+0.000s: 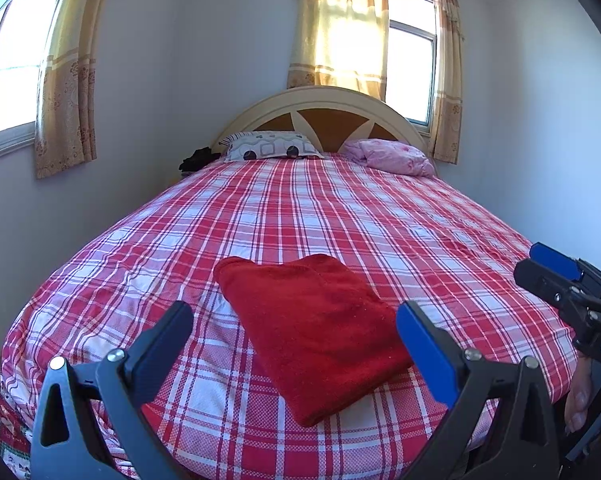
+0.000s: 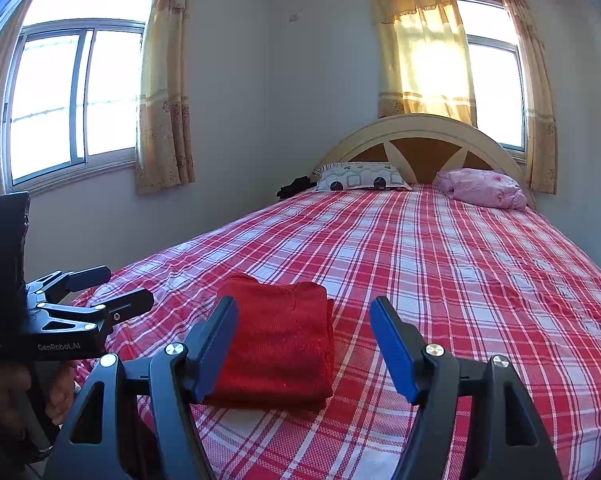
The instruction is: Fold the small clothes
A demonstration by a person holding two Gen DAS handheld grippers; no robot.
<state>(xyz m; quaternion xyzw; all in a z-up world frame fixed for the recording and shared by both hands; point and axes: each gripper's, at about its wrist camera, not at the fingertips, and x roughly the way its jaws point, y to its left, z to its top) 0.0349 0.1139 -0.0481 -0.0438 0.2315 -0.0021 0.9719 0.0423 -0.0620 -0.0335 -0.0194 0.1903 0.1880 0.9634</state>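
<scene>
A red fleece garment (image 1: 314,332) lies folded into a thick rectangle on the checked bedspread (image 1: 340,216) near the foot of the bed; in the right wrist view the red garment (image 2: 276,340) sits just left of centre. My left gripper (image 1: 294,316) hovers above its near end, open, nothing between its fingers. My right gripper (image 2: 304,312) is open too and holds nothing, with the garment just beyond its left finger (image 2: 216,344). Each gripper shows in the other's view: the right gripper (image 1: 540,264) at the right edge, the left gripper (image 2: 128,286) at the left edge.
A patterned pillow (image 1: 270,146) and a pink pillow (image 1: 392,156) lie by the arched headboard (image 1: 320,104). A dark bundle (image 1: 198,158) sits beside the bed's far left corner. Walls with curtained windows stand close on the left and behind. A hand (image 1: 578,396) holds the right gripper.
</scene>
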